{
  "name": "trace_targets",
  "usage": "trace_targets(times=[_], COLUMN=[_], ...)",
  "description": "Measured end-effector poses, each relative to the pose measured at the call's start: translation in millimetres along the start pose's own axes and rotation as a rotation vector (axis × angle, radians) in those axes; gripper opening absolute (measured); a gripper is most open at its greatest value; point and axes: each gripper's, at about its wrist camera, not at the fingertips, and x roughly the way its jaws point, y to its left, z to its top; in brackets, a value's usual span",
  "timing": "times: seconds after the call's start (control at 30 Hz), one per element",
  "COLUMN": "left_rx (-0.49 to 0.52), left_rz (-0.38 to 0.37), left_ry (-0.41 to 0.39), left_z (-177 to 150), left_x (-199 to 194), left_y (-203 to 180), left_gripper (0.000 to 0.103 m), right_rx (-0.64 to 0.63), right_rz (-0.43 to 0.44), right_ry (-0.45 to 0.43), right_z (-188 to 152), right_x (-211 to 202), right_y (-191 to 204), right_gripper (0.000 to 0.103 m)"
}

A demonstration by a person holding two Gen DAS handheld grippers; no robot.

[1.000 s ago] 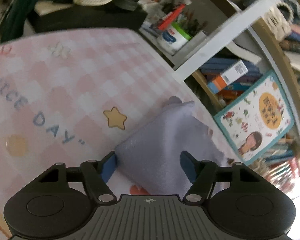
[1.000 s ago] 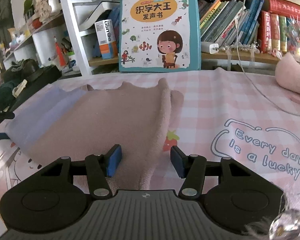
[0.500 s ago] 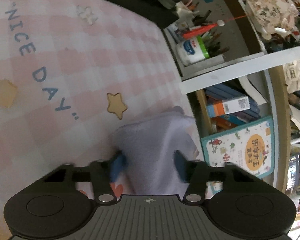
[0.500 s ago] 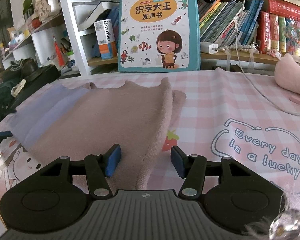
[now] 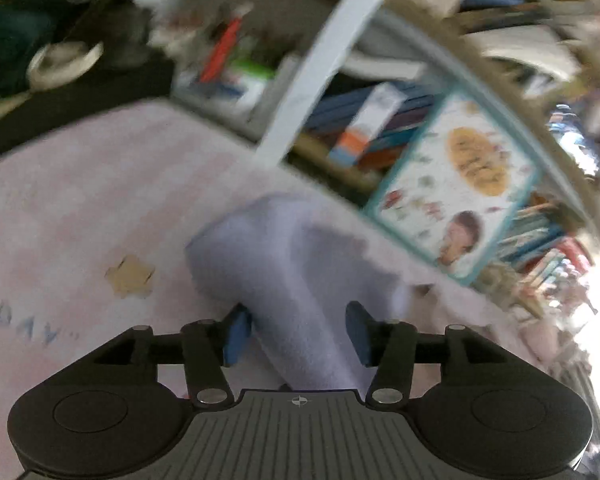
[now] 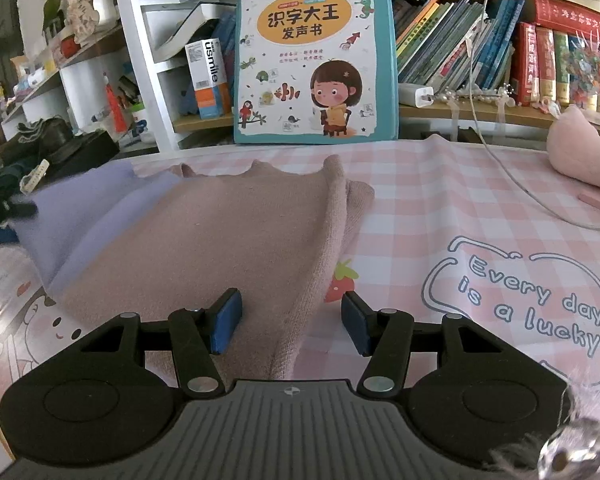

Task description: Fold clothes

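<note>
Bookshelf point(image 6: 440, 112) seemingly close behind cloth point(image 6: 220, 240)

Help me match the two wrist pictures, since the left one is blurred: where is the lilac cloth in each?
Left wrist: the lilac cloth fills the lower middle, running back between the left claw's pads.
Right wrist: it lies at the left edge, beside the pink garment.
Shared landmark: the teal-framed children's book, upper right in the left view, top centre in the right.

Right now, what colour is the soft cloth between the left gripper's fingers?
Pale lavender: the soft fleecy cloth between the left gripper fingers shows best in the left wrist view.
</note>
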Motion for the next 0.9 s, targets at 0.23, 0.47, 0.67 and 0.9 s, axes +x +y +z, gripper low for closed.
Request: trace_targets(times=[0.23, 0.47, 0.67, 0.9], left_rx=[-0.289, -0.226, -0.163, 0.001], left_rz=[-0.119, -0.11, -0.119, -0.11], left_ry=[0.044, 0.026, 0.015, -0.123], left_z=[-1.9, -1.4, -0.8, 10.4], left_x=[21.5, 31.0, 30.4, -2.4], left_y=[44.9, 42.7, 41.8, 22.7], left_gripper=[0.046, 0.026, 0.013, 0.009], right_rx=[0.004, 0.006, 0.022, 0.036], right_rz=[-0.009, -0.01, -0.013, 0.025], right_ry=[-0.002, 0.0, 0.011, 0.029], right_z=[-1.6, -0.8, 1.9, 6.6], right_x=[-2.0, -0.9, 0.4, 9.3], right_y=[5.3, 1.6, 3.9, 22.4], right_gripper=[0.053, 0.053, 0.052, 0.039])
